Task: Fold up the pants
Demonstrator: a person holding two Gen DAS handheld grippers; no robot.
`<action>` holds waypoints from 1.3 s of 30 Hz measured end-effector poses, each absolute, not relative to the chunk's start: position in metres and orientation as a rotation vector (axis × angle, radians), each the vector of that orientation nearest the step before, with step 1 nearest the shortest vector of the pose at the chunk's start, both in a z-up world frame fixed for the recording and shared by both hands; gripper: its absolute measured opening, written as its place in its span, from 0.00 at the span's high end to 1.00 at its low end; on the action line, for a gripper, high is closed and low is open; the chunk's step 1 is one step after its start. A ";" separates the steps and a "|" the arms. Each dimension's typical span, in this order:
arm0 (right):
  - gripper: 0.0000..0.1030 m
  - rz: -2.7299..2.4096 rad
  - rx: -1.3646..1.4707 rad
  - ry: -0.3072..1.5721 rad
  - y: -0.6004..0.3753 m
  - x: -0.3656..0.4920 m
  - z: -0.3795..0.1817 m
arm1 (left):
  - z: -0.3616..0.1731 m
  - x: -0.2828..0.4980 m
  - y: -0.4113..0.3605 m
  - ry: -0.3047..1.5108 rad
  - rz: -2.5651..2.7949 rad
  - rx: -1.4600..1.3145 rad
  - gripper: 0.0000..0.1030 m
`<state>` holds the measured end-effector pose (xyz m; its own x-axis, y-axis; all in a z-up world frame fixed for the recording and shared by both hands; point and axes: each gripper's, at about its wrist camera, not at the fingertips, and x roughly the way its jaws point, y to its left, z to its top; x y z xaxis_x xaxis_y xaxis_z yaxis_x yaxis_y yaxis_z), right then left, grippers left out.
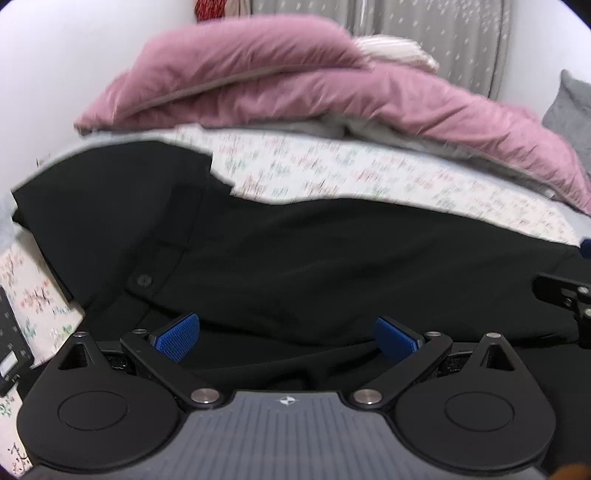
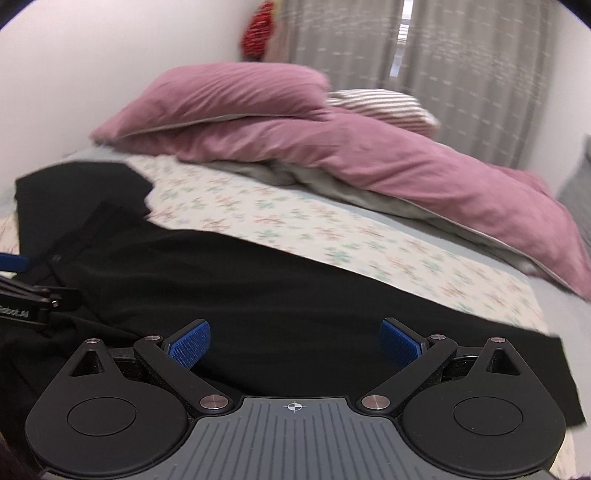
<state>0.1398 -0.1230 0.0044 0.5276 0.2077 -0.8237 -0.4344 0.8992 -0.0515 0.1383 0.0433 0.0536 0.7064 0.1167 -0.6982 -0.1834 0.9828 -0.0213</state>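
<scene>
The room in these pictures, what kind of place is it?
Most likely a bedroom in a home. Black pants lie spread on a bed with a flower-patterned sheet, a pink pillow and a pink blanket are piled behind them, and grey curtains hang at the back wall.

Ahead of the jaws a bed sheet (image 2: 332, 236) with a small flower print covers the bed. Beyond it a pink duvet (image 2: 406, 166) lies bunched, with a pink pillow (image 2: 229, 92) on top toward the left. A striped pillow (image 2: 388, 105) sits behind them. Grey curtains (image 2: 461, 66) hang farthest back, a red object (image 2: 258, 33) just left of them.
</scene>
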 end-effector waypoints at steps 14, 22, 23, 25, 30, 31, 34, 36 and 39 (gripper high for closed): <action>0.03 0.605 -0.230 1.027 -0.032 0.231 -0.089 | 0.026 0.160 0.091 0.771 0.159 -0.227 0.00; 0.03 0.685 -0.309 1.014 0.000 0.274 -0.115 | 0.017 0.175 0.113 0.782 0.172 -0.311 0.10; 0.03 0.694 -0.323 1.016 0.004 0.279 -0.118 | 0.016 0.176 0.115 0.785 0.175 -0.317 0.11; 0.04 0.702 -0.344 1.015 0.010 0.289 -0.125 | 0.015 0.176 0.118 0.785 0.184 -0.325 0.11; 0.07 0.724 -0.366 1.046 0.028 0.317 -0.139 | 0.012 0.179 0.123 0.784 0.200 -0.307 0.13; 0.09 0.733 -0.360 1.063 0.030 0.322 -0.142 | 0.011 0.180 0.122 0.784 0.207 -0.291 0.13; 0.19 0.756 -0.358 1.167 0.037 0.337 -0.157 | 0.008 0.184 0.120 0.794 0.212 -0.258 0.13; 0.29 0.739 -0.411 1.208 0.043 0.339 -0.169 | 0.010 0.184 0.119 0.798 0.216 -0.248 0.13; 0.51 0.744 -0.363 1.239 0.042 0.341 -0.177 | 0.011 0.183 0.121 0.804 0.216 -0.264 0.13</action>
